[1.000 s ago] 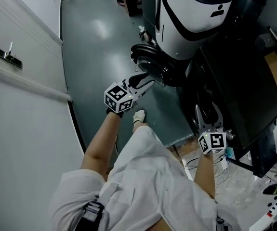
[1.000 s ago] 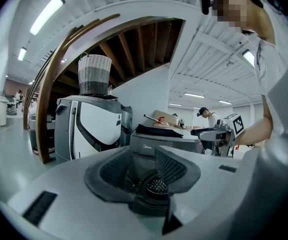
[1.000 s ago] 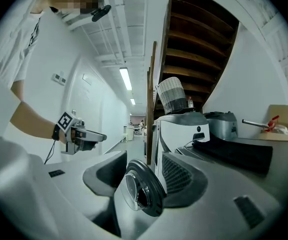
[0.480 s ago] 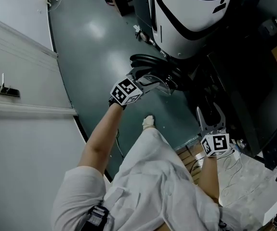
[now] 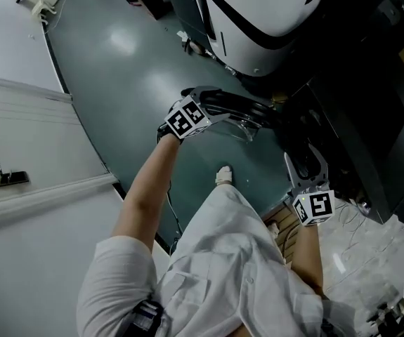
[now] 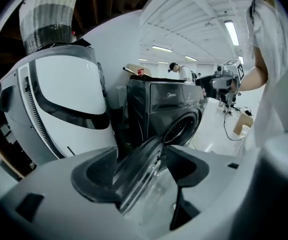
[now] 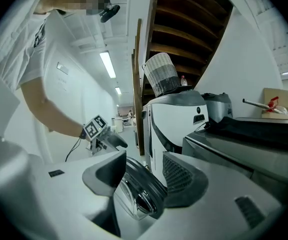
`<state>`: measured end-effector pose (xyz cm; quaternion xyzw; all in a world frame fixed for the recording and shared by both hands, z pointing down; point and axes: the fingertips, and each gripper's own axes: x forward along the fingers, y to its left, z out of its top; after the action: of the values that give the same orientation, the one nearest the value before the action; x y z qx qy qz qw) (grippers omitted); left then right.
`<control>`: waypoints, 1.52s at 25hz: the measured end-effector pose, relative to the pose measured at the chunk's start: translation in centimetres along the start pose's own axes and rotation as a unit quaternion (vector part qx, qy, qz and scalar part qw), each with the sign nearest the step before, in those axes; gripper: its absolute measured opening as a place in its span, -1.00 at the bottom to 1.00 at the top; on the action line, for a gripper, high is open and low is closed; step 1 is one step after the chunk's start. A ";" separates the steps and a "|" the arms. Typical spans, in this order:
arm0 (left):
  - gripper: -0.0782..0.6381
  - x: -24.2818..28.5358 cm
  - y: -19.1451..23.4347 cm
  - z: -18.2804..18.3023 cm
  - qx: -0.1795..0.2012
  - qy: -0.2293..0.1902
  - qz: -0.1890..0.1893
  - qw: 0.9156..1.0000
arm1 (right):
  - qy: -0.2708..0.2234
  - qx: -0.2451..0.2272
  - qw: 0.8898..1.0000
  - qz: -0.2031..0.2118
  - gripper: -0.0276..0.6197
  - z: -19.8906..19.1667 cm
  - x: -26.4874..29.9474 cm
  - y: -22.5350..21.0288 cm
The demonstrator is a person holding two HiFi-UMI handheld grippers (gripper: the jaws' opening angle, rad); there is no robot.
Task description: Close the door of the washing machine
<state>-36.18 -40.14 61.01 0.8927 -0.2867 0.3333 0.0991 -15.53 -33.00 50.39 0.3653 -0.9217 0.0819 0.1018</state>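
The left claw [image 5: 217, 111] had just been opening, now wide around the door [image 5: 247, 105] rim; the right claw [image 5: 305, 163] stood wide, gripping nothing.

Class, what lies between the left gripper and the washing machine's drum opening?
The open door: the left gripper view shows its rim between the left gripper's jaws, which have just been opening, drum opening behind.

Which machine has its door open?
The dark washing machine, its round glass door swung out; the white machine beside it shows no open door.
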 end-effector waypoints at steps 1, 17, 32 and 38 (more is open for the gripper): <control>0.06 0.5 0.4 -0.5 0.005 0.009 -0.006 1.000 | 0.002 0.001 1.000 -0.002 -0.20 -0.2 0.4 0.0; 0.10 6.2 2.7 -6.7 0.110 0.145 -0.077 0.980 | 0.014 0.014 1.000 -0.020 -0.20 -0.7 3.0 0.0; -0.02 6.0 0.1 -9.1 0.090 0.198 -0.033 0.976 | 0.006 0.014 1.000 -0.002 -0.20 -1.2 0.7 0.7; -0.13 5.2 -3.0 -10.6 0.057 0.214 -0.008 0.975 | -0.005 0.011 1.000 0.009 -0.20 -1.6 -2.1 0.9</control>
<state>-36.95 -36.10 72.49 0.8070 -0.2321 0.5317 0.1102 -14.49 -30.63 51.33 0.3589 -0.9243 0.0915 0.0925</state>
